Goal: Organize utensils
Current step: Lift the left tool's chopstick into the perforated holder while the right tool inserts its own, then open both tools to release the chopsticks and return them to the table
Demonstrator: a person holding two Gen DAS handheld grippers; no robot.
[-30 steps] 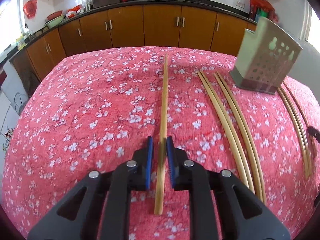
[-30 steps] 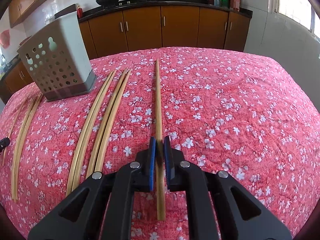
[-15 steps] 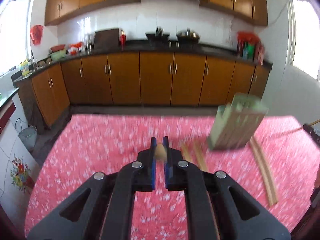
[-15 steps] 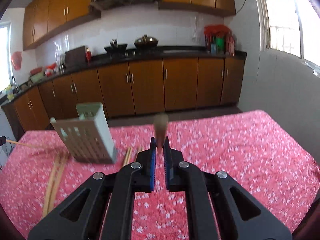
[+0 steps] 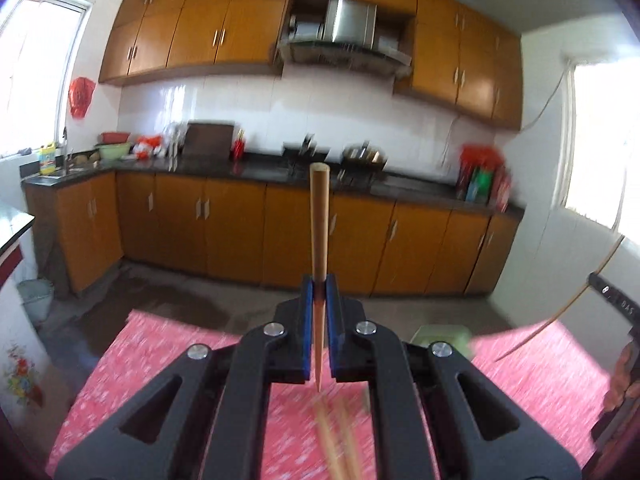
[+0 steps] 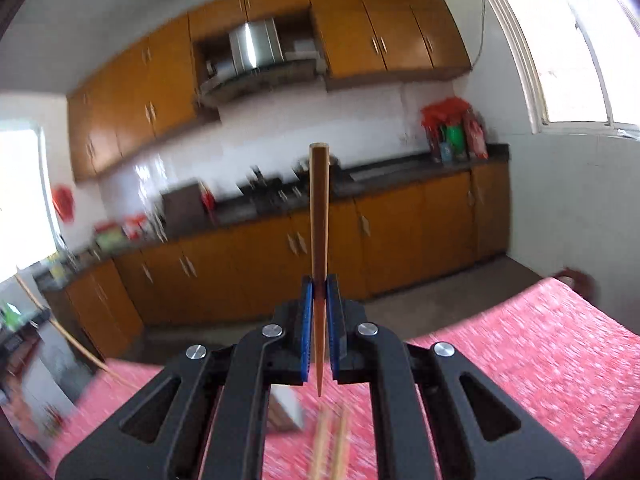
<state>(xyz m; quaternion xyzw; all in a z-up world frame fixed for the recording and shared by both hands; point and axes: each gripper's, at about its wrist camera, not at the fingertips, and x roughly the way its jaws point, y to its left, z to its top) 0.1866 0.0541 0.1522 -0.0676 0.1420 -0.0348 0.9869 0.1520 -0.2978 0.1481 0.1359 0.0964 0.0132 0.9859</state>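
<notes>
My left gripper (image 5: 319,286) is shut on a wooden chopstick (image 5: 319,216) that points up and forward, high above the red flowered tablecloth (image 5: 168,364). My right gripper (image 6: 319,286) is shut on another wooden chopstick (image 6: 319,208), held the same way. The green utensil holder (image 5: 442,336) shows only as a top edge behind the left gripper's arm; in the right wrist view a blurred pale corner of the holder (image 6: 286,404) shows below the jaws. Loose chopsticks (image 5: 336,436) lie on the cloth below, also blurred in the right wrist view (image 6: 330,440).
The right gripper with its chopstick (image 5: 576,300) shows at the right edge of the left wrist view. The left one's chopstick (image 6: 60,324) shows at the left edge of the right wrist view. Wooden kitchen cabinets (image 5: 240,224) and a dark counter stand beyond the table.
Both grippers have lifted their chopsticks off the cloth and tilted upward; the views now face the cabinets and the table has dropped to the bottom of both views.
</notes>
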